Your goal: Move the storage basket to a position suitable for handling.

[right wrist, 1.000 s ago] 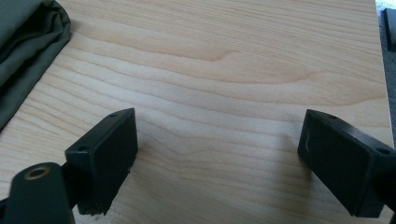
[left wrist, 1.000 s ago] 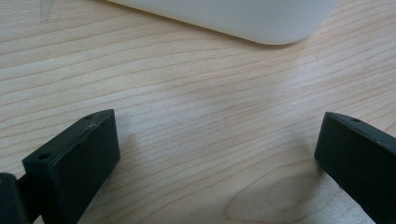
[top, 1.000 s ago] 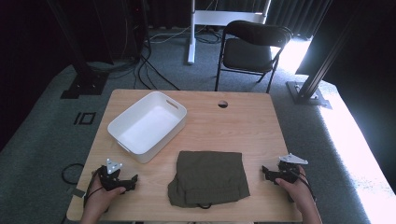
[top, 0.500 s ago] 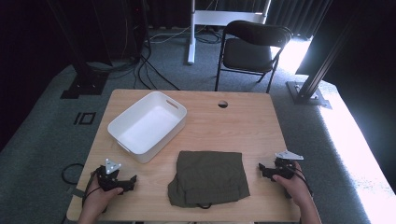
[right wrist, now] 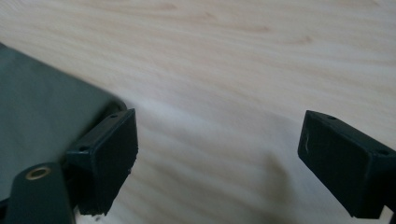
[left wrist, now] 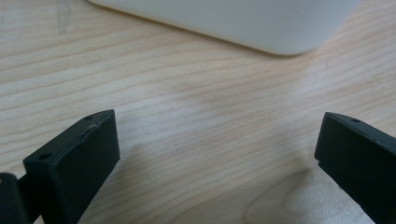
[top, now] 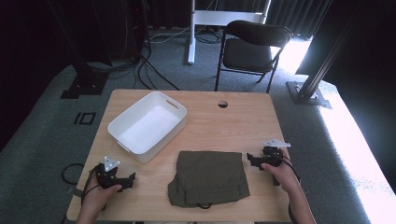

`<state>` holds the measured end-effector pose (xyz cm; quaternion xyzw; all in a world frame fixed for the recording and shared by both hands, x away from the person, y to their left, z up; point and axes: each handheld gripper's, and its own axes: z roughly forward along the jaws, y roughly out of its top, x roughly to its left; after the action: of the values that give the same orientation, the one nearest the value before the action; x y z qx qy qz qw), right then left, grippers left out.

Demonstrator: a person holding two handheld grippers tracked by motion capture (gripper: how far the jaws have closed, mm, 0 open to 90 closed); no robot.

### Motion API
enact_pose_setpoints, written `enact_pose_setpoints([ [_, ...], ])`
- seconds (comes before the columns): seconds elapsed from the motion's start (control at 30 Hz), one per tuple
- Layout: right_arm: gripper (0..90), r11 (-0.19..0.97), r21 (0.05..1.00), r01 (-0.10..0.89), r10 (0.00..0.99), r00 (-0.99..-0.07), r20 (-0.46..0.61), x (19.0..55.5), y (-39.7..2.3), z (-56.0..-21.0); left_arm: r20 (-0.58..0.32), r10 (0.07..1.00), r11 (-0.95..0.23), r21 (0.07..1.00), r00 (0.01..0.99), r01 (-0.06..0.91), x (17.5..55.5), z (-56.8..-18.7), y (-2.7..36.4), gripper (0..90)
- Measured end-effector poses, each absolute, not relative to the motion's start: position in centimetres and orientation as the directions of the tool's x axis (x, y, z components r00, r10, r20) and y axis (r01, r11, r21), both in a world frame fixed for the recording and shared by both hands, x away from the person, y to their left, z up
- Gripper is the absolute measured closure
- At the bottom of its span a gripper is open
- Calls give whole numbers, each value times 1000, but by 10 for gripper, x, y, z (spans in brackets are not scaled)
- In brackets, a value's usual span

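Light wooden table, pale grain, round cable hole near far edge. White rectangular tub on left half, set at angle, cut-out handles at ends. Folded olive-green cloth flat near front edge, middle, just beside tub's near corner. Grey carpet floor under table.

Right gripper jaws wide apart over pale wooden table; dark green cloth beside one jaw
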<state>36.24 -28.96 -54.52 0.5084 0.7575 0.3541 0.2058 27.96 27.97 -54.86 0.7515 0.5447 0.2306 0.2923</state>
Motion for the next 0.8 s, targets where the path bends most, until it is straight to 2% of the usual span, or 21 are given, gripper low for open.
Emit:
enact_pose_setpoints([
  [0.27,120,250,758,603,902,-429,43,384,-270,-533,11,962,-201,702,272,684,281,-544,284,12],
  [0.8,134,301,774,557,868,-496,19,418,-231,-515,-7,959,-191,721,282,666,286,-532,280,12],
])
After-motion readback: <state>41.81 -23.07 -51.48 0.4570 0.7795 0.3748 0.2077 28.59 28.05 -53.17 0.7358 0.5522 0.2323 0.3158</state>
